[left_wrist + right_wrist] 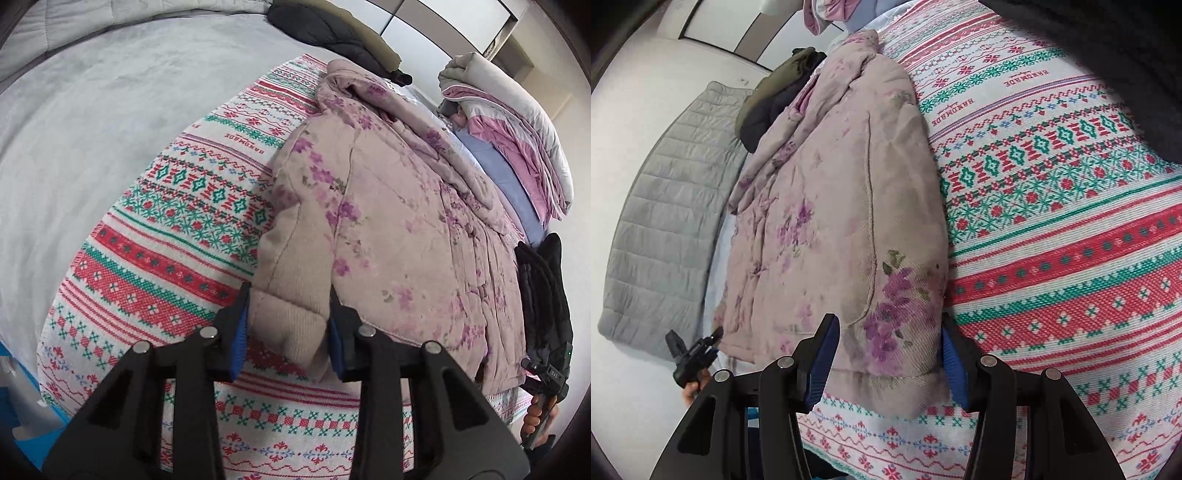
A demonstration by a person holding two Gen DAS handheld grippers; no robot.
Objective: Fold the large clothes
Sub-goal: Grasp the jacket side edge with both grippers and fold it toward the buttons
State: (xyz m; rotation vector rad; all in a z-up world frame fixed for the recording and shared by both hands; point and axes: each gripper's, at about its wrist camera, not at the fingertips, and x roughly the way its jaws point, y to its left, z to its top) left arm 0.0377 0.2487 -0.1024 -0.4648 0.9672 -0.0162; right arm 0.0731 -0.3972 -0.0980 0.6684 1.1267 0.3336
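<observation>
A pink padded jacket with purple flowers lies on a red, green and white patterned blanket. My left gripper stands with its jaws either side of the jacket's ribbed sleeve cuff, the blue pads touching it. In the right wrist view the same jacket lies on the blanket. My right gripper has its jaws apart around the jacket's bottom hem corner. The right gripper also shows at the left wrist view's right edge, and the left gripper shows in the right wrist view.
A grey sheet covers the bed on the left. A dark and olive jacket lies at the far end. Folded pink and grey quilts are stacked at the right. A grey quilted jacket lies beside the pink one.
</observation>
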